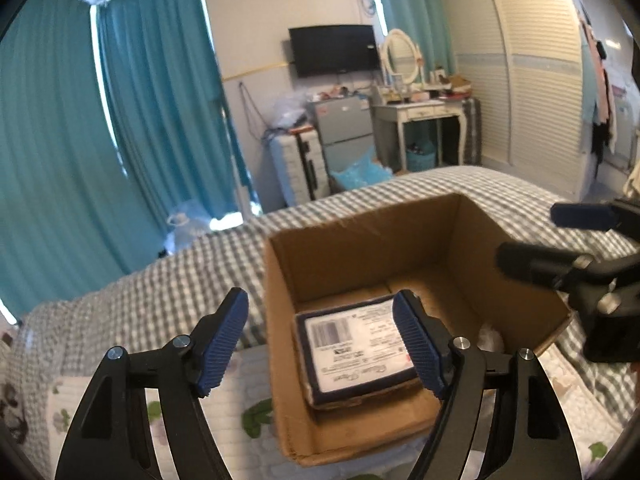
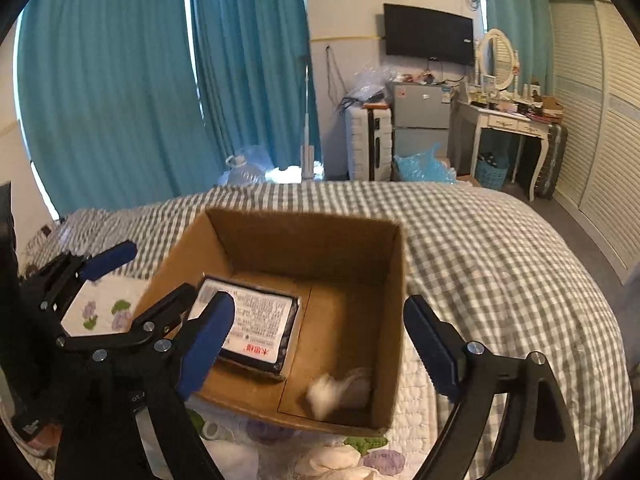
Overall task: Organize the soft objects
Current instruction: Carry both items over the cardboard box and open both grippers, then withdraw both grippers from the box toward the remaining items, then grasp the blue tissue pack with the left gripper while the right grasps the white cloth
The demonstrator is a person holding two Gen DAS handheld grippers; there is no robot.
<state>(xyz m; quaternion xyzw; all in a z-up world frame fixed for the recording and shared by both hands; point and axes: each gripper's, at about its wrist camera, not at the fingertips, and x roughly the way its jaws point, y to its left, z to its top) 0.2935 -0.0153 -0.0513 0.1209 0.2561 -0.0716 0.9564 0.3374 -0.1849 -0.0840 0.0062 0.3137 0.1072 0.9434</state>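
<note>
Nearest the onlooker, the left gripper is hovering over the near edge of the cardboard box, with its jaws spread wide and gripping nothing. One blue pad is sitting outside the box's left wall; the other is hanging above the box interior. The right gripper is hovering at the box's near right side, at 3 o'clock from the left gripper, and its jaws are likewise released and holding nothing.

Under both grippers a quilted floral blanket is lying on the bed. Cream-coloured soft cloth is lying on this blanket just outside the box's near wall, at 6 o'clock from the box.

The box is standing open-topped on the bed. Inside it, a dark-edged flat package with a white printed label is lying on the floor of the box against its left side. A small white and grey soft object is lying in the near right corner of the box; it is appearing blurred, so its exact form cannot be told.

Beyond the box, the grey checked bedspread is covering the bed. At 12 o'clock, against the far wall, teal curtains, a white suitcase, a small grey fridge, a wall-mounted television and a white dressing table with an oval mirror are standing.
</note>
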